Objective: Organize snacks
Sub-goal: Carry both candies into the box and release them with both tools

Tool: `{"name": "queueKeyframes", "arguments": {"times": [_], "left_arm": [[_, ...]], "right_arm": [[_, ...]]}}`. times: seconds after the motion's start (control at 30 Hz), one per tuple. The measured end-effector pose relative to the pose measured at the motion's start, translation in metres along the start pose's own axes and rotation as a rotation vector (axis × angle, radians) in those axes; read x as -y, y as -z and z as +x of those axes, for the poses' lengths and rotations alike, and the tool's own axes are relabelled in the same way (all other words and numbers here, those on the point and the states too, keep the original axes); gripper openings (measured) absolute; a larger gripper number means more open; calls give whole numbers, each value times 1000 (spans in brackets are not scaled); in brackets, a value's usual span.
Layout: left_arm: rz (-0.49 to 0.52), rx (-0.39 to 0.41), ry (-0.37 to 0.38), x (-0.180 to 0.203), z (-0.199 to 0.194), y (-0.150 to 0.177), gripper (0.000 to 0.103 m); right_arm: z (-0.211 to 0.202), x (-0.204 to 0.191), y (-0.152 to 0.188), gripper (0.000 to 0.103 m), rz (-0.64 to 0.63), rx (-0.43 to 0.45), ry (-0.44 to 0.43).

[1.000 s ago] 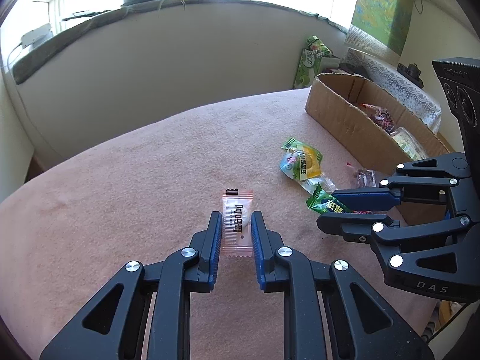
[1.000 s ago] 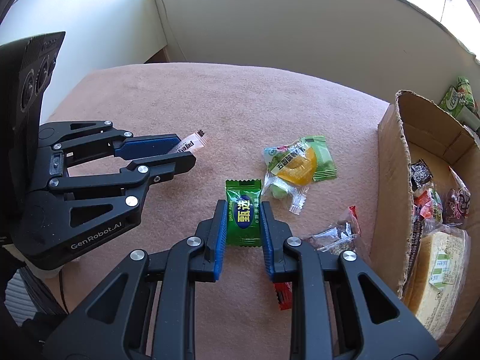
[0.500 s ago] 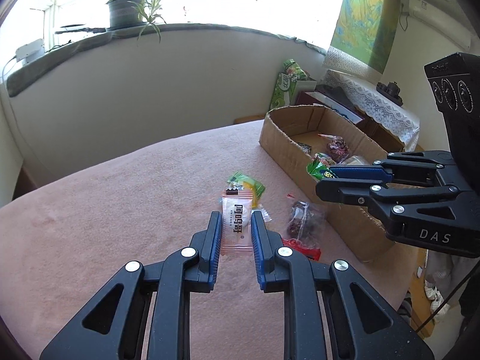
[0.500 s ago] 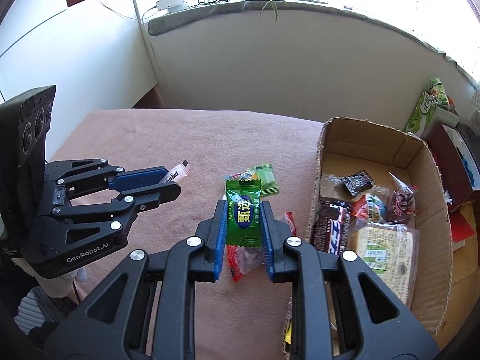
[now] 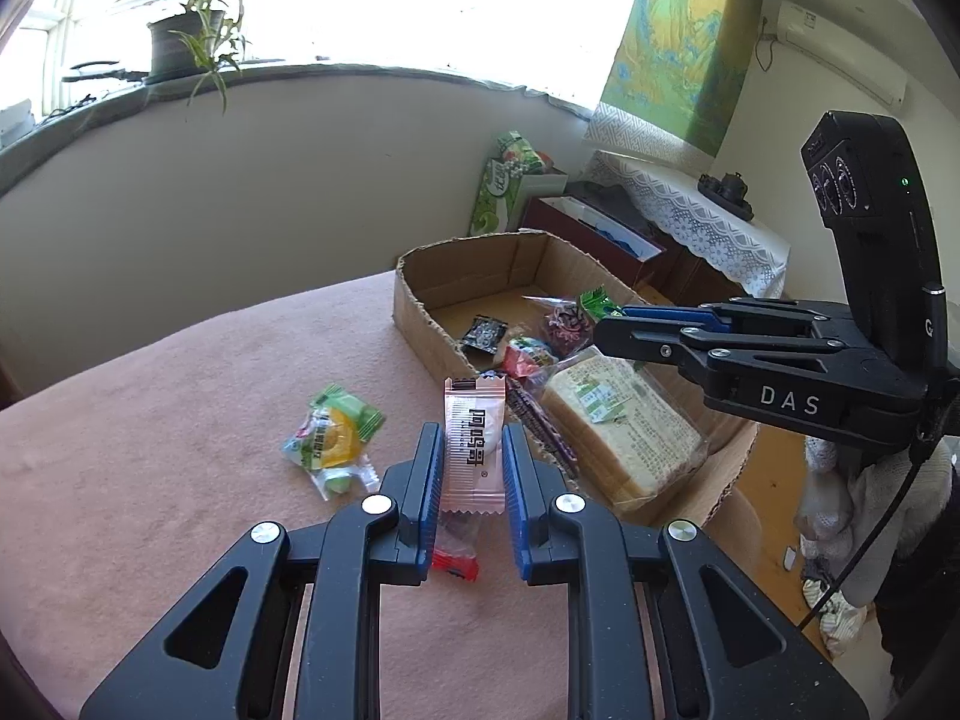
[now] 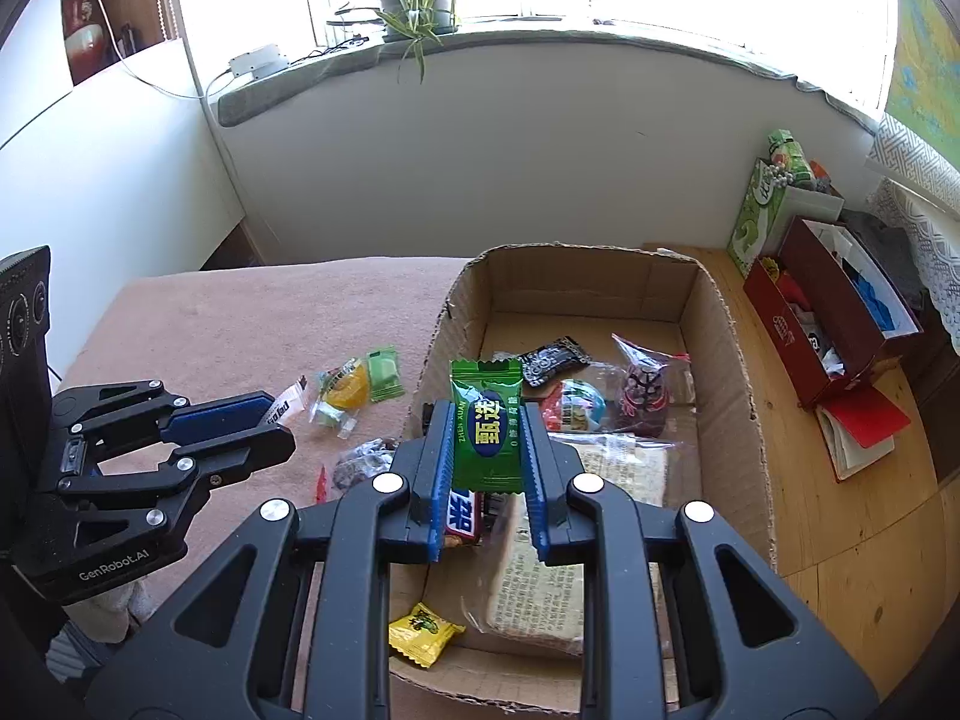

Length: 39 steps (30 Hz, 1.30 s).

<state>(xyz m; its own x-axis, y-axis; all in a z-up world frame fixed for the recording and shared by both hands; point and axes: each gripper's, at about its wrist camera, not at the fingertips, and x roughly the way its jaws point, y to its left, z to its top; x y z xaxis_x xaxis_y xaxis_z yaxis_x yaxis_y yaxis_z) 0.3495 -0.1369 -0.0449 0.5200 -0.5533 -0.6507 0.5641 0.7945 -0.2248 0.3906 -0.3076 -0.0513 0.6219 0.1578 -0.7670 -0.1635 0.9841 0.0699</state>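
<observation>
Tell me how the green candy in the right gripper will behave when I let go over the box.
The green candy looks small and light, so it should drop gently. Its crinkly wrapper seems stiff, standing upright in the right gripper. It may slide off the glossy bread bag in the box.

The left wrist camera is looking forward along its own gripper [image 5: 473,462] from low over the pink tablecloth [image 5: 180,408], facing the cardboard box [image 5: 420,294] and the windowsill plant [image 5: 192,42], with the other gripper [image 5: 606,324] entering from the right. The right wrist camera is sitting higher, peering down past its gripper [image 6: 487,438] into the box [image 6: 726,360], with the left gripper [image 6: 264,426] at its left. Both are sharing the box, tablecloth [image 6: 240,312], loose snacks and plant [image 6: 414,6].
</observation>
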Motion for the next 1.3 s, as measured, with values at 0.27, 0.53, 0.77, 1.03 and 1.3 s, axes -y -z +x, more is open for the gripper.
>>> {"name": "queueKeyframes", "arguments": {"times": [0.27,0.53,0.77,1.03,1.3], "left_arm": [[24,-12,53,33,9,-1,18],[49,-24,70,57,15,-1,18],[76,-25,74,74,17,-2,18],[76,-25,68,80,18,-3,19],[73,-24,59,82,17,-2,30]], "right_arm": [[-7,33,12,22,44,-5,57],[-9,54,23,22,79,-15,78],[-10,66,29,22,112,-22,78],[-14,70,31,24,120,-18,83],[-15,73,33,48,129,-9,90]]}}
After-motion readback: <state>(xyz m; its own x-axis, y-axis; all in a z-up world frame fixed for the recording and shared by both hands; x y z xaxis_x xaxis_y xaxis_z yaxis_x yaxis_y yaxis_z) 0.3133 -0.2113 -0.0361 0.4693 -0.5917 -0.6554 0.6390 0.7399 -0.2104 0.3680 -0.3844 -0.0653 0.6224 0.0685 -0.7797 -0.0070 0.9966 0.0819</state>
